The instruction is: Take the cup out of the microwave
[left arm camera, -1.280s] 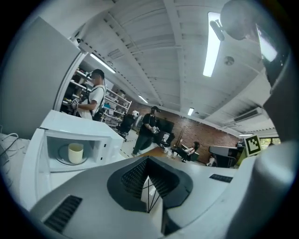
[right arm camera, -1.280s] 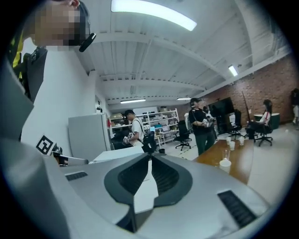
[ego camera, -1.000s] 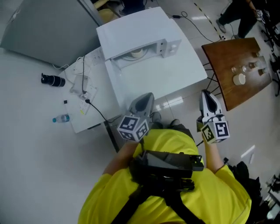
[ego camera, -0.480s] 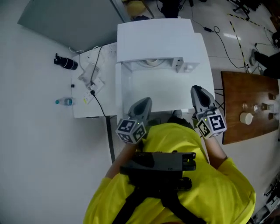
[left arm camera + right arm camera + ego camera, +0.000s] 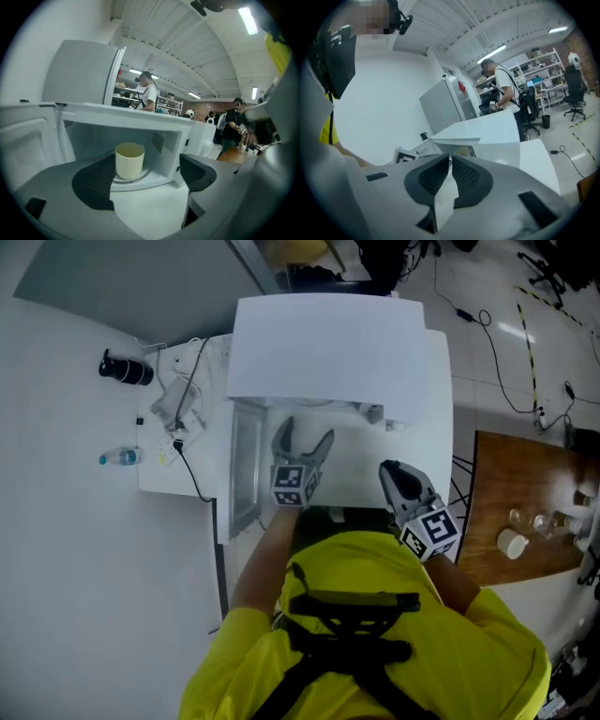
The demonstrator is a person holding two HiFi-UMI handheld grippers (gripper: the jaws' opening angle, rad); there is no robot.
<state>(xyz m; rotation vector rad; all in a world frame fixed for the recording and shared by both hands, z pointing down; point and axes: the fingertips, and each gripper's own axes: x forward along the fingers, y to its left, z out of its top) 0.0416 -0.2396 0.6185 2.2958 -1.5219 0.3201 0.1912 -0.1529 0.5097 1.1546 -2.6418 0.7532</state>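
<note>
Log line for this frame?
microwave: open | cup: inside | left gripper: jaws opening, empty, facing cup | right gripper: shut, empty

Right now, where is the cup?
In the left gripper view the cup stands upright on the turntable inside the open microwave, left of centre, beyond the left gripper, whose jaws are opening with nothing between them.

A lab workshop: cluttered metal shelving racks (image 5: pixel 546 65), black wheeled office chair (image 5: pixel 573 89) at two o'clock, ceiling strip lights (image 5: pixel 491 52).
</note>
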